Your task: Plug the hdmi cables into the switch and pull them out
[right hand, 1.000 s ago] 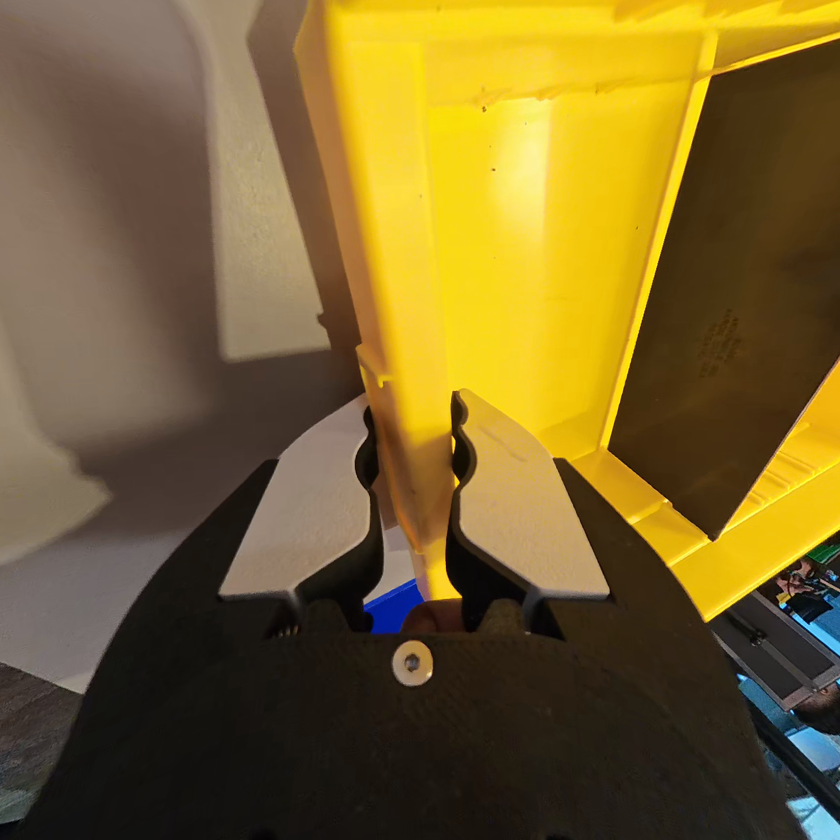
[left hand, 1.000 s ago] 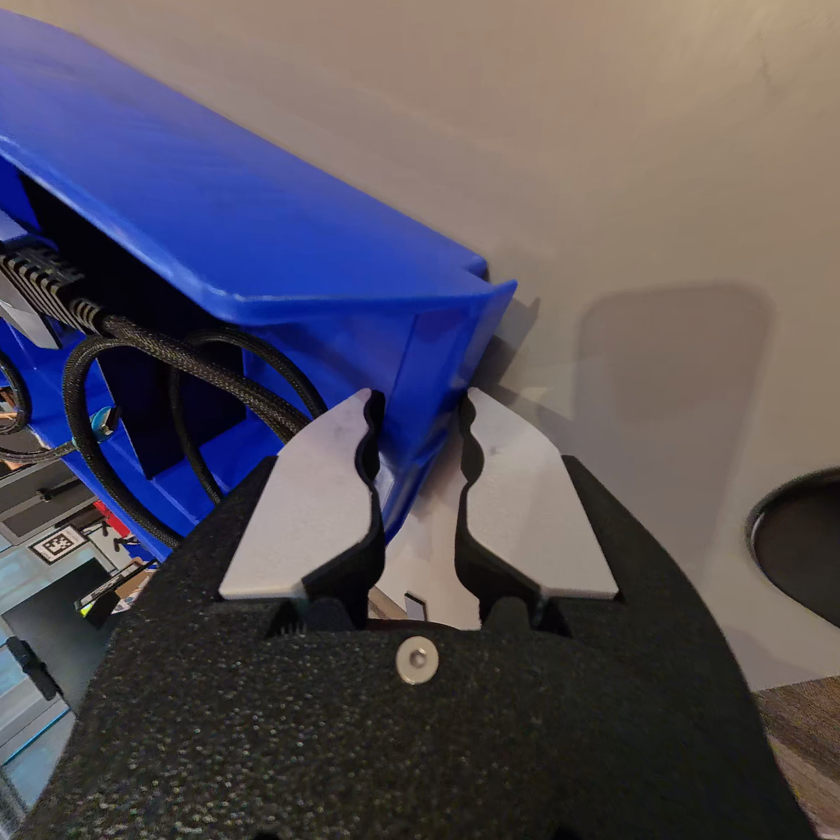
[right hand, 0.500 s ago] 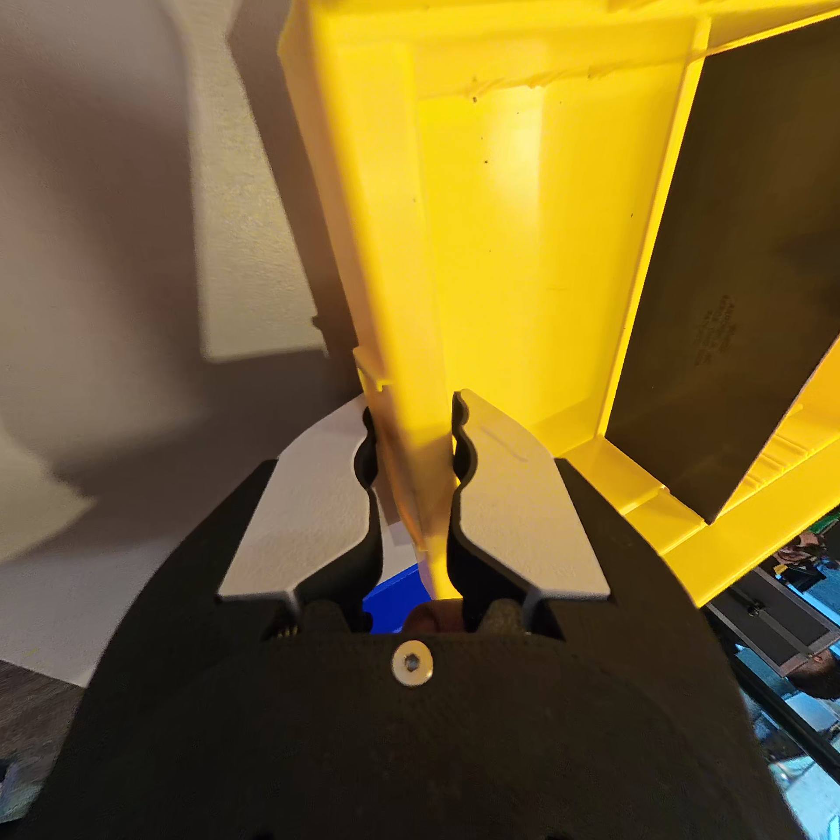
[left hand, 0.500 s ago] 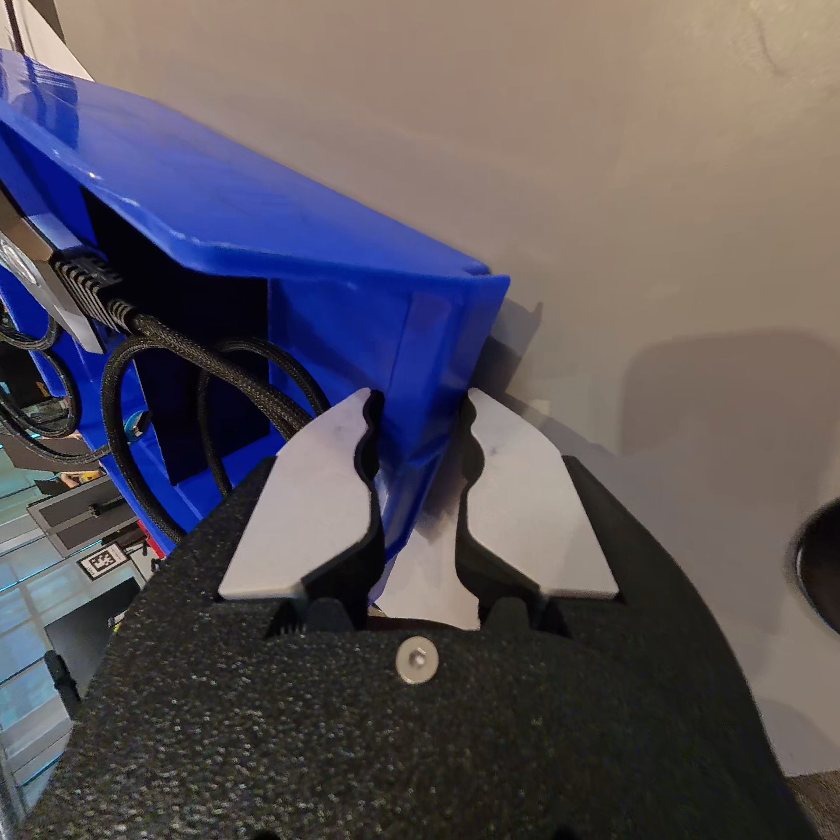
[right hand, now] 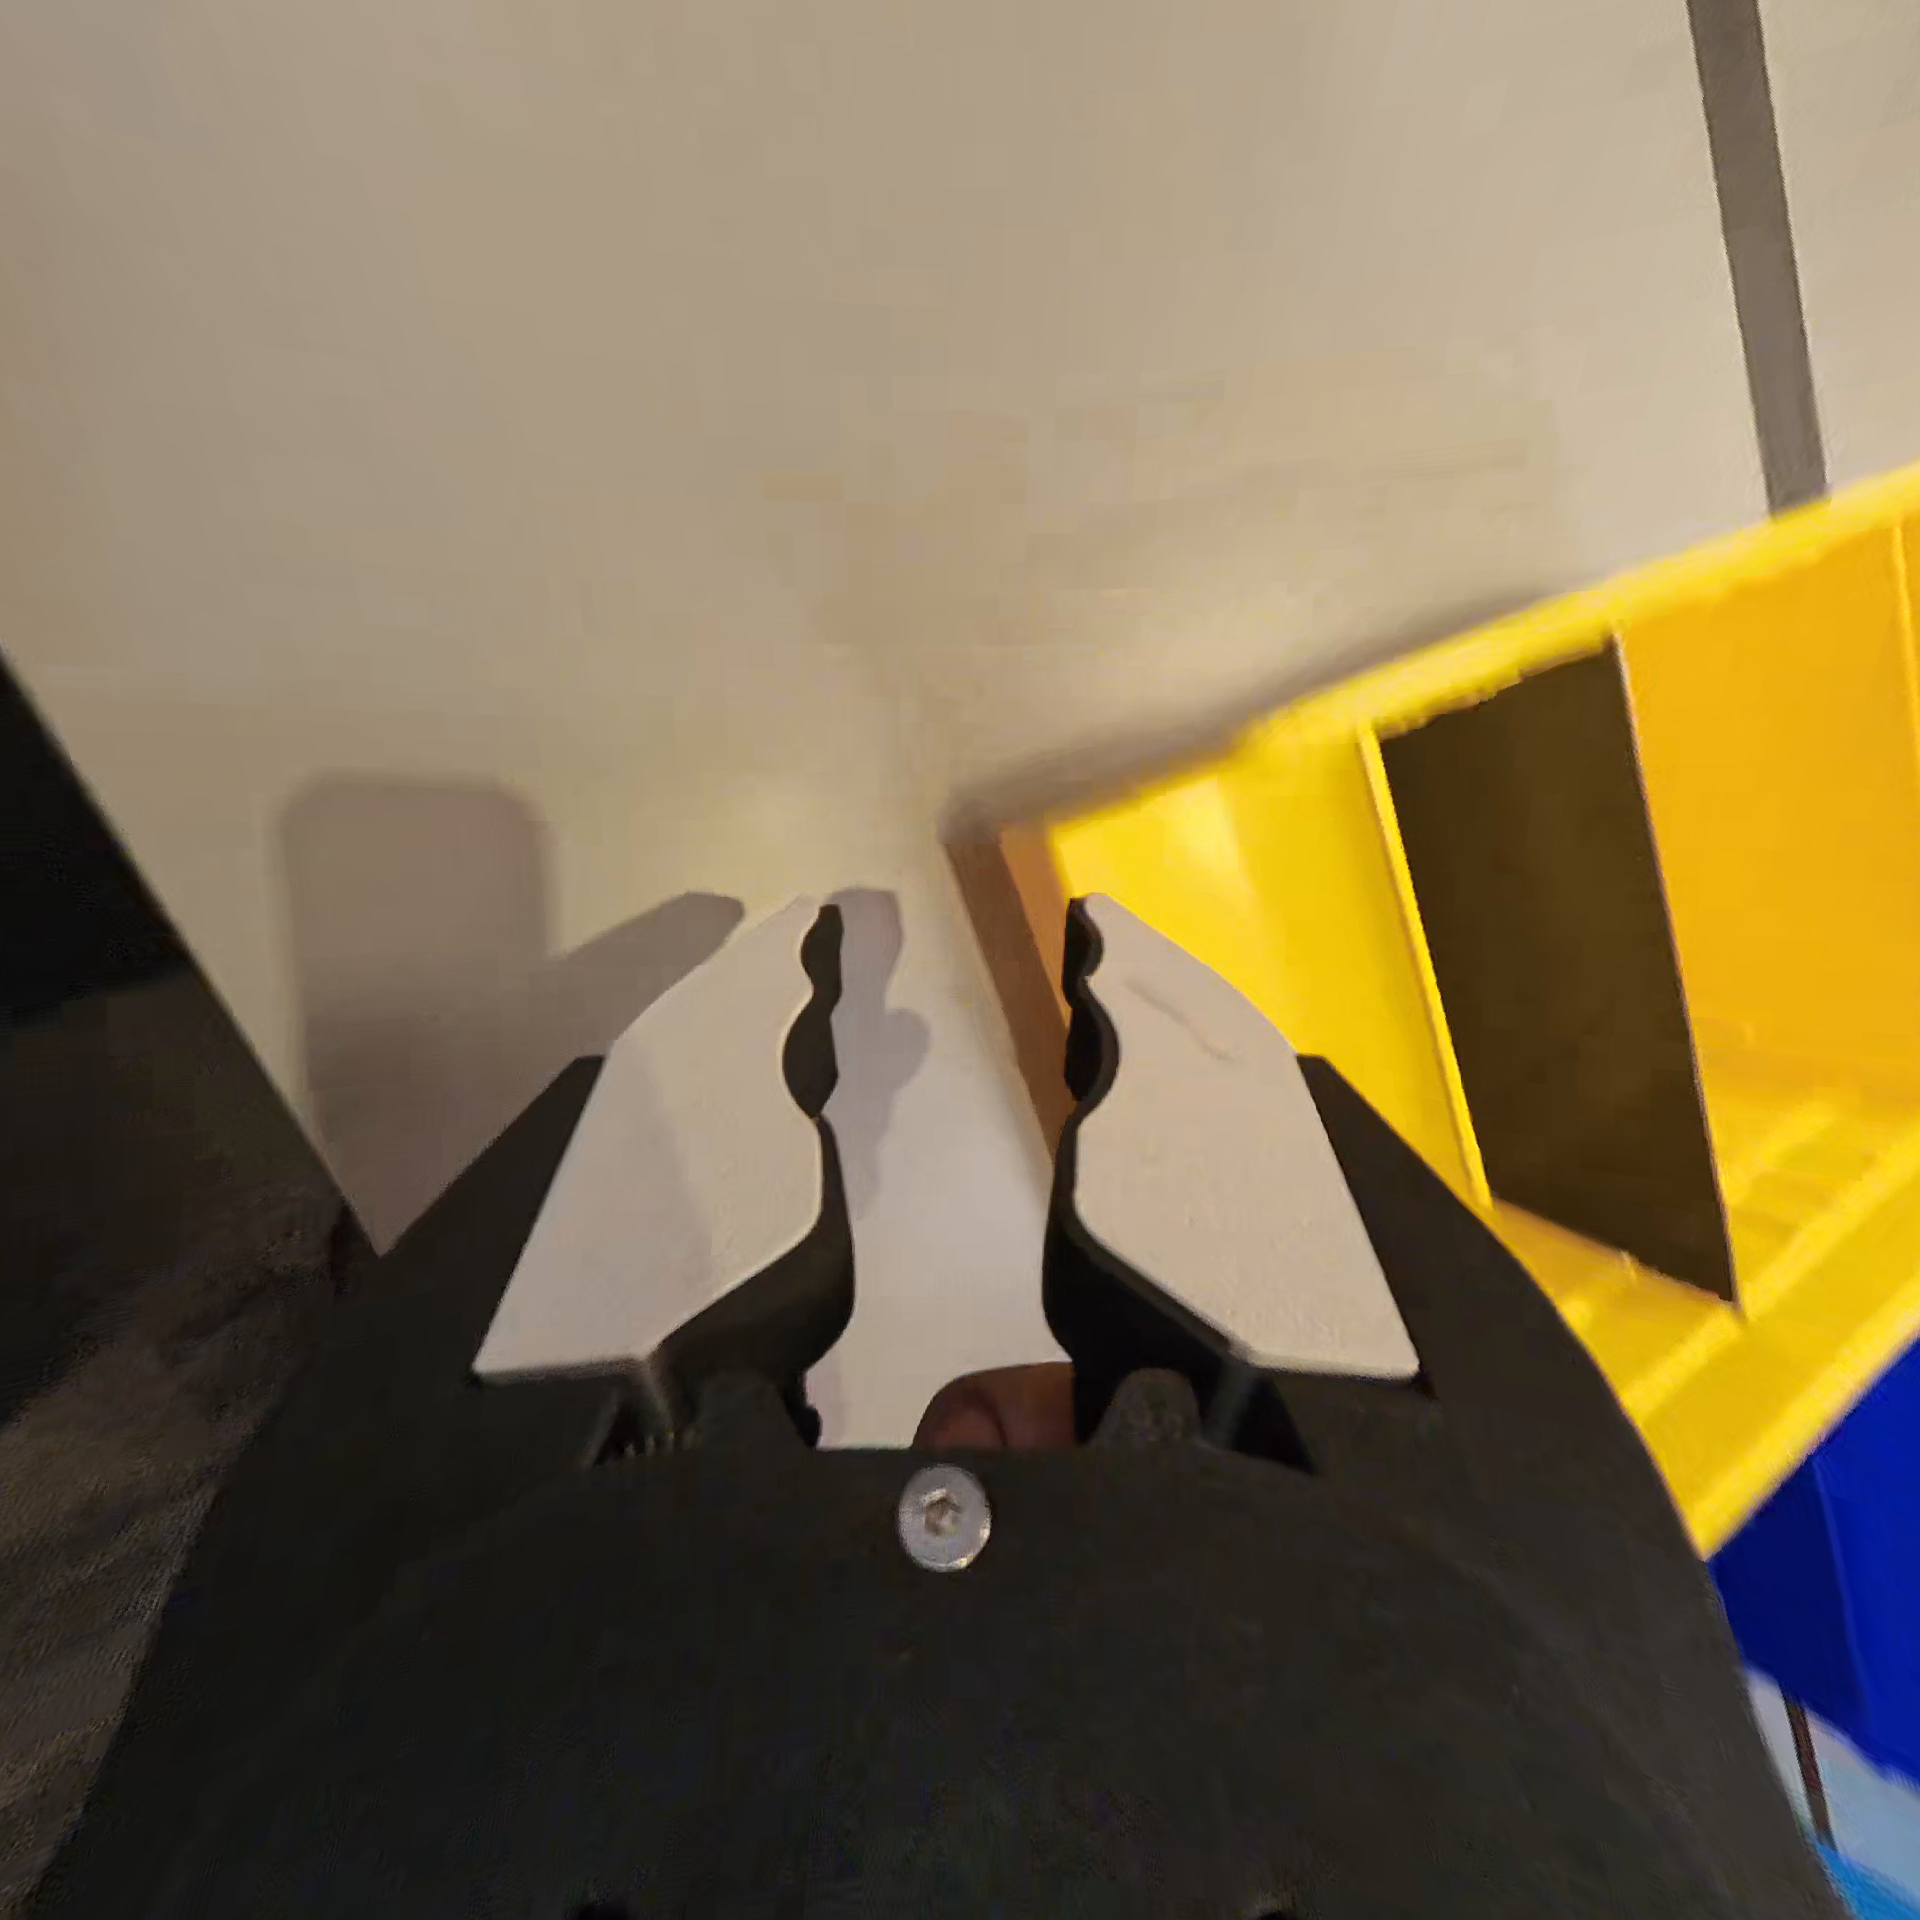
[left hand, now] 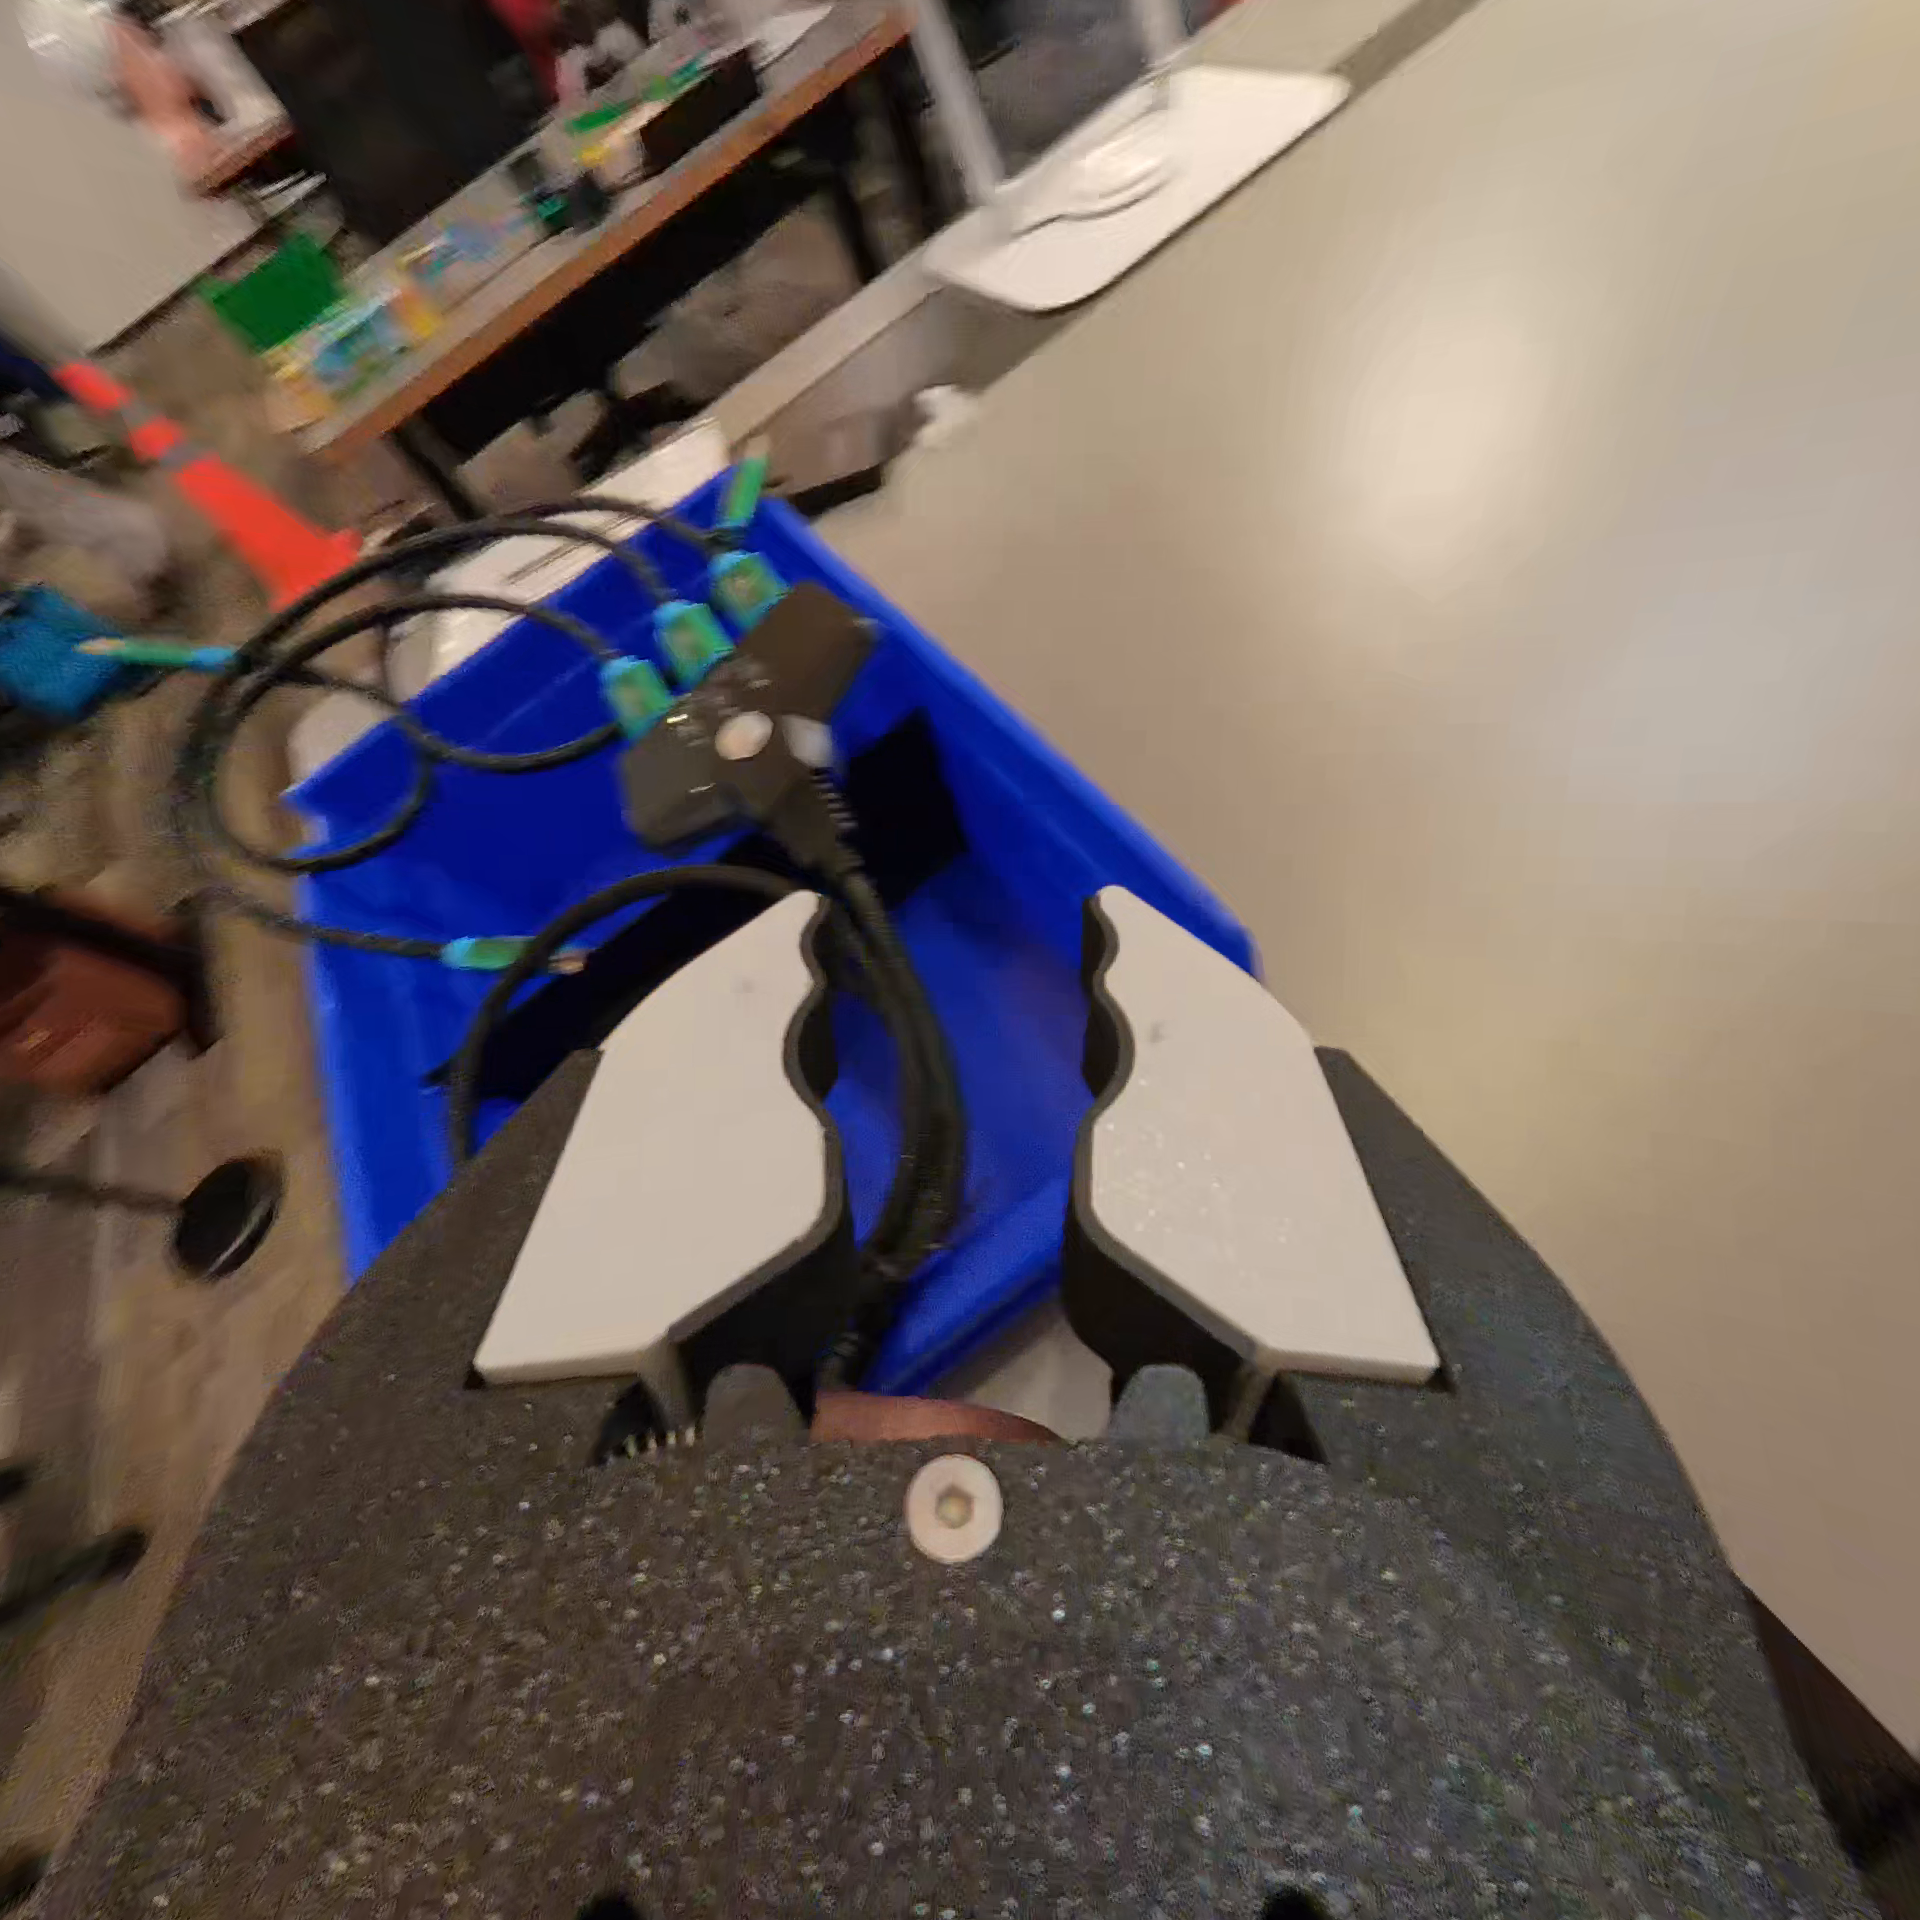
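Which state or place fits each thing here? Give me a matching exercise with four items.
Things:
1. left claw
2. switch
3. yellow bin
4. orange cone

States or places:
A. on the floor beyond the table
B. open, over the blue bin
C. in the blue bin, teal plugs seated in it
D. right of the open right claw, black divider inside

Pairs: 1-B, 2-C, 3-D, 4-A
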A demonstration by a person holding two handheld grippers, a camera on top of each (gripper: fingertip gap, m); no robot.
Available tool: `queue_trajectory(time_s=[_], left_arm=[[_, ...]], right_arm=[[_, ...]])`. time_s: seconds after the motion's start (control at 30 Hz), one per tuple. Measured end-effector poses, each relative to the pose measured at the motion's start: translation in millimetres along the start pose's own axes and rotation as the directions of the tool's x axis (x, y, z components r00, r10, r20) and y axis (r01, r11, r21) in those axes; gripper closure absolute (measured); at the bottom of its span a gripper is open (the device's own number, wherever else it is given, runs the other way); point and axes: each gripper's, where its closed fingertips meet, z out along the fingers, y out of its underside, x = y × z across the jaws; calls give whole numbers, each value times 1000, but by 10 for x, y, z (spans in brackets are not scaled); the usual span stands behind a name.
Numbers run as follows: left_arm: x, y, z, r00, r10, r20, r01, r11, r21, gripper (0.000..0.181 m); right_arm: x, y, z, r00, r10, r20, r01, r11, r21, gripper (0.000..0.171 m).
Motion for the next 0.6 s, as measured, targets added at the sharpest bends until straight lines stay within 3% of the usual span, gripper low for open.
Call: queue_trajectory(time_s=[0.17, 0.27, 0.6], left_arm=[[-276, 99, 360, 980, -26, 197, 79, 960, -268, 113], [-395, 67, 529, 959, 11, 283, 88, 938, -335, 113], [-506, 336, 902, 924, 235, 301, -27, 826, -563, 122]], right_arm=[[-546, -802, 286, 987, -122, 105, 102, 979, 178, 130], [-704, -1132, 417, 978, -163, 131, 128, 961, 245, 130], [-863, -1397, 809, 964, -192, 185, 131, 945, 300, 130]])
